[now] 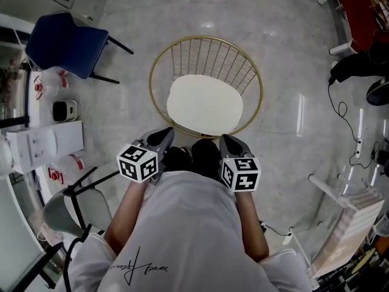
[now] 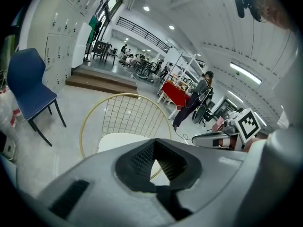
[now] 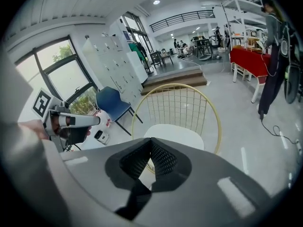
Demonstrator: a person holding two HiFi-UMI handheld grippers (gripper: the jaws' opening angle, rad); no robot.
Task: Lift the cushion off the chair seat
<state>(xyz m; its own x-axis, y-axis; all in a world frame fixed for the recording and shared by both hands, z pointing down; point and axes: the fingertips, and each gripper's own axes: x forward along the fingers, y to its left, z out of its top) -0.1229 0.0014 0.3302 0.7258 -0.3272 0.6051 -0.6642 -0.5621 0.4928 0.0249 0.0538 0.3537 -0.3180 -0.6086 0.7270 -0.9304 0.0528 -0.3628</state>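
Head view: looked steeply down onto a round gold wire basket chair (image 1: 206, 56), with a cream, flat, rounded cushion (image 1: 205, 105) lying in its seat as the only thing inside. Found the left tool (image 1: 160, 139) and the right tool (image 1: 231, 143) side by side just short of the chair's near rim, both tipped downward and clear of the cushion, with a pair of black shoes (image 1: 193, 157) between them. Also took in a white shirt (image 1: 188, 224) below, a blue moulded chair with black legs (image 1: 64, 44) at upper left, and a grey chair with a black frame (image 1: 67, 208) at lower left.

Left gripper view: showed the left tool's jaws pressed together with nothing between them. Beyond them, caught the cushion resting on the gold chair's seat, the blue chair off to the left, and the right tool with its marker cube at the right edge. Farther back, made out a table draped in red cloth (image 2: 176, 93) and a standing person in dark clothes (image 2: 201, 91) beside it.

Right gripper view: showed the right tool's jaws likewise closed and empty. Past them, saw the cushion seated inside the wire chair, untouched, with the left tool at the left edge and the blue chair behind it.
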